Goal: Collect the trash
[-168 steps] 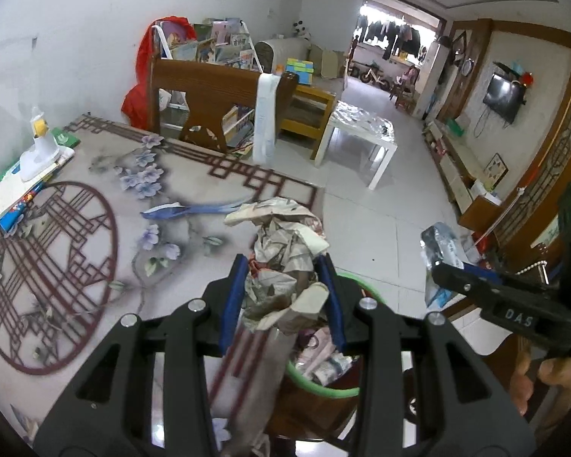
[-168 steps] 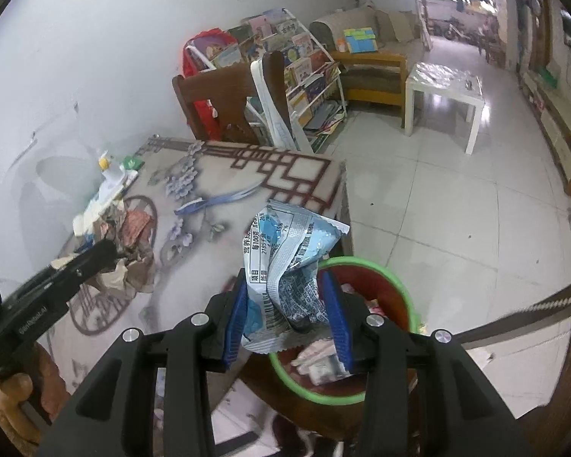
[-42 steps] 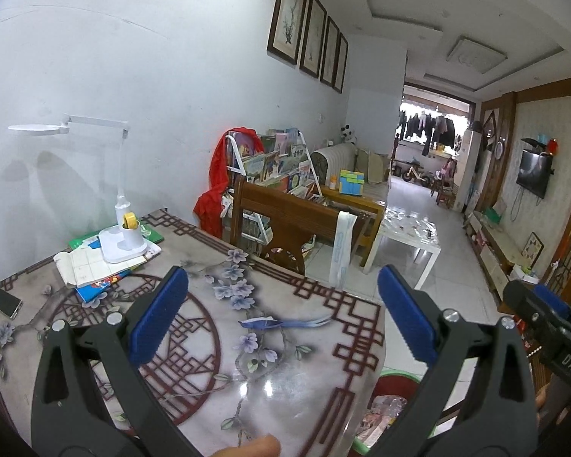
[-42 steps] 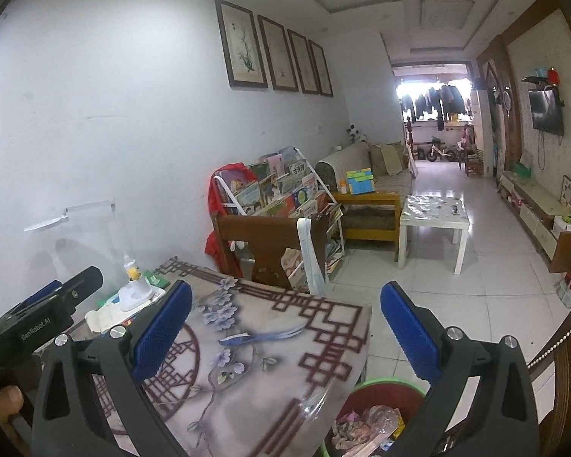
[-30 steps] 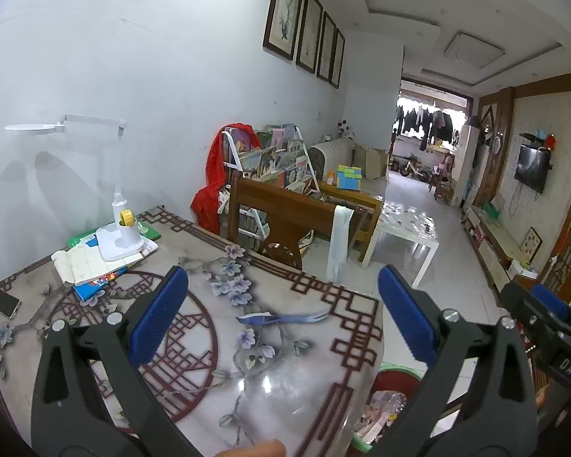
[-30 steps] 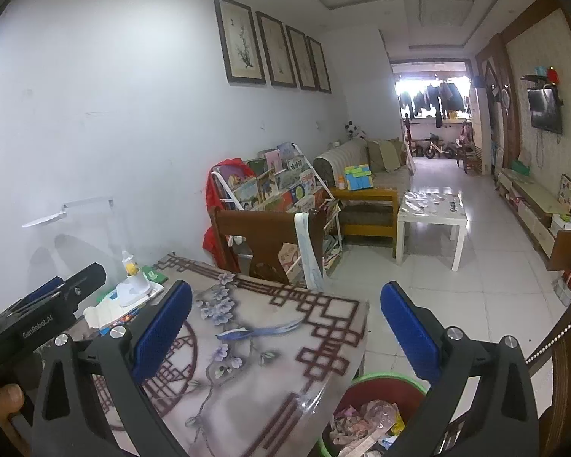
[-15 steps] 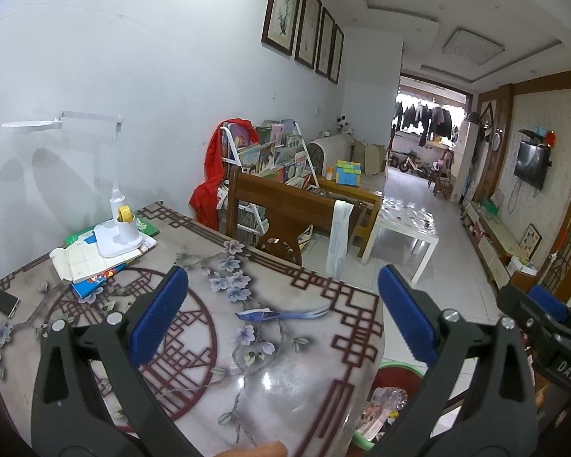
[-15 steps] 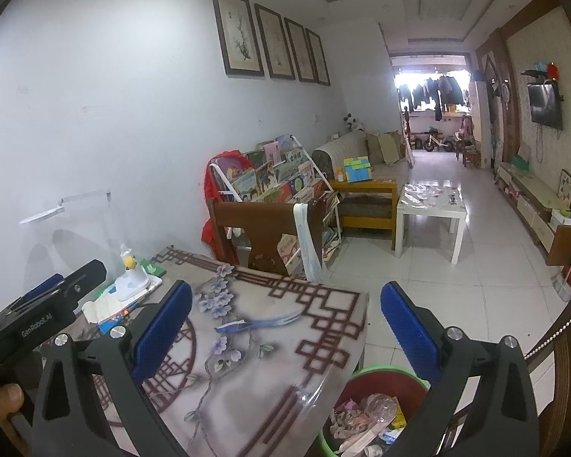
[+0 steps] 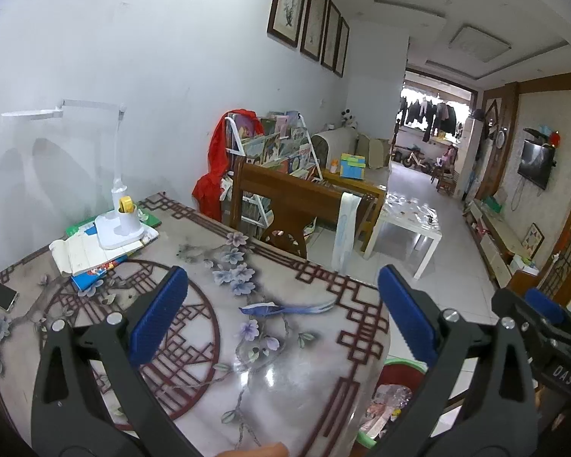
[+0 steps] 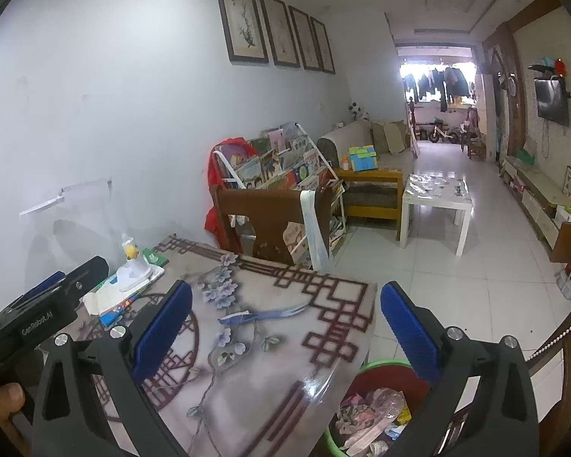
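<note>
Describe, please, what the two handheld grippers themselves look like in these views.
Both the left gripper and right gripper have matte black plastic arms with silver screws and ribbed blue finger pads. The left's side reads "GenRobot.AI"; the right's shows "DAS".

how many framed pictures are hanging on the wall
4, in a row high on the white wall: the nearest, the second, the third, and the farthest toward the doorway. None looks hidden.

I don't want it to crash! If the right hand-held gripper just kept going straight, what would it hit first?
Probably the table: the open right hand-held gripper points at its patterned top. Nothing stands between them. How far off it is, I can't tell.
</note>
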`<state>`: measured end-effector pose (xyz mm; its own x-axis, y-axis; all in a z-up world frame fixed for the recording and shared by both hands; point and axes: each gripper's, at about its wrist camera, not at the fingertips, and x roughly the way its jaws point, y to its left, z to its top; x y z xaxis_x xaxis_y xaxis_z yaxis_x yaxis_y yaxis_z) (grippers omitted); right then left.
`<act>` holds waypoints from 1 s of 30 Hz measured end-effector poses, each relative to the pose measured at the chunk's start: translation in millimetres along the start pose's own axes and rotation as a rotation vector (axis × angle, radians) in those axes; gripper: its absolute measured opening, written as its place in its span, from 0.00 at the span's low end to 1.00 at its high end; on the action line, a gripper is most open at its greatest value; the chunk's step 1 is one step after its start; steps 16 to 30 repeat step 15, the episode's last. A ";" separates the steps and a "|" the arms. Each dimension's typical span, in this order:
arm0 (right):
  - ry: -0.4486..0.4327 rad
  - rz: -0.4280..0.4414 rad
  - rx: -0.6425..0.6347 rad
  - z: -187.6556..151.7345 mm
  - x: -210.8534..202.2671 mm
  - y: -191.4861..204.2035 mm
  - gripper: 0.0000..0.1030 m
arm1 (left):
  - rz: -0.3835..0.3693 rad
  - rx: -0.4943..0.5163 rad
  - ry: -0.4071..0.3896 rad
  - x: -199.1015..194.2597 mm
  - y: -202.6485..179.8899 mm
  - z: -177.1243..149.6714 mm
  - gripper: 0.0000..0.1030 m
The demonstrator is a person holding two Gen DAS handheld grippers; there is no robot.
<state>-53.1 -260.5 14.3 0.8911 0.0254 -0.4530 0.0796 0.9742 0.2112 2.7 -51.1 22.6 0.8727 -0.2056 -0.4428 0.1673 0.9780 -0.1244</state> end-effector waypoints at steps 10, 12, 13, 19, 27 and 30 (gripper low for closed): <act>0.130 0.021 -0.031 -12.7 56.4 26.3 0.93 | 0.093 -0.041 0.069 36.1 41.4 -17.5 0.95; 0.158 0.004 -0.044 -24.2 81.8 40.1 0.93 | 0.142 -0.044 0.105 52.7 63.4 -30.1 0.95; 0.171 -0.009 -0.052 -31.6 95.3 47.6 0.93 | 0.182 -0.046 0.127 62.6 77.4 -40.1 0.95; 0.223 -0.023 -0.075 -55.1 133.9 65.9 0.93 | 0.266 -0.055 0.176 82.2 107.8 -62.6 0.95; 0.223 -0.023 -0.075 -55.1 133.9 65.9 0.93 | 0.266 -0.055 0.176 82.2 107.8 -62.6 0.95; 0.223 -0.023 -0.075 -55.1 133.9 65.9 0.93 | 0.266 -0.055 0.176 82.2 107.8 -62.6 0.95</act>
